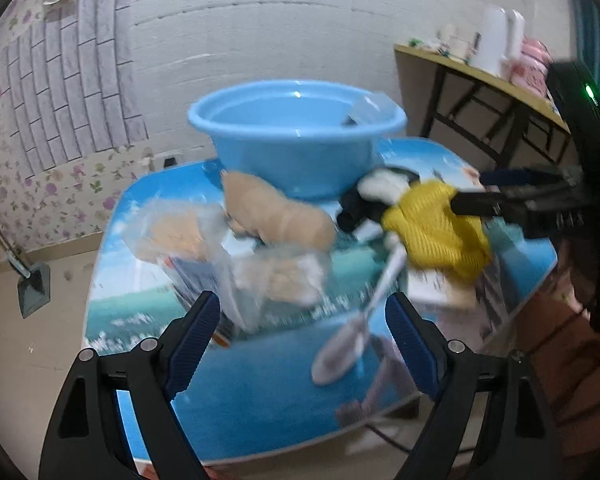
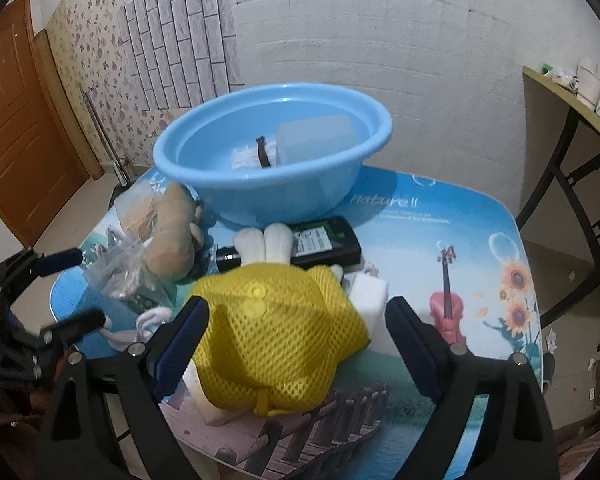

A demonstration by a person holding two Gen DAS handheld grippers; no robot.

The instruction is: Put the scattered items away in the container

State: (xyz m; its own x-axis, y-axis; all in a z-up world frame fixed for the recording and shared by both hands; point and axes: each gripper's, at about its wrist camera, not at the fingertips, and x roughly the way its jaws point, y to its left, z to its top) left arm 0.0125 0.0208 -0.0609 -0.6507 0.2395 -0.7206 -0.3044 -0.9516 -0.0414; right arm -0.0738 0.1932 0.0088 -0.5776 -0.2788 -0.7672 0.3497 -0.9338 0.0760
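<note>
Yellow mesh toy (image 2: 274,340) between spread right tongs (image 2: 300,344).

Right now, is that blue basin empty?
No. The basin already holds a clear box and a small white packet.

My basin (image 2: 276,184), upper middle of the frame, is plain light blue. The table (image 2: 440,240) under it carries a printed scene: blue sky, green water, a red violin, sunflowers. Low in the centre, the mesh toy (image 2: 276,332) is bright yellow with white ears. The phone (image 2: 324,242) is black. At left, the plush (image 2: 174,236) is tan. My gripper pads (image 2: 182,344) are dark blue
</note>
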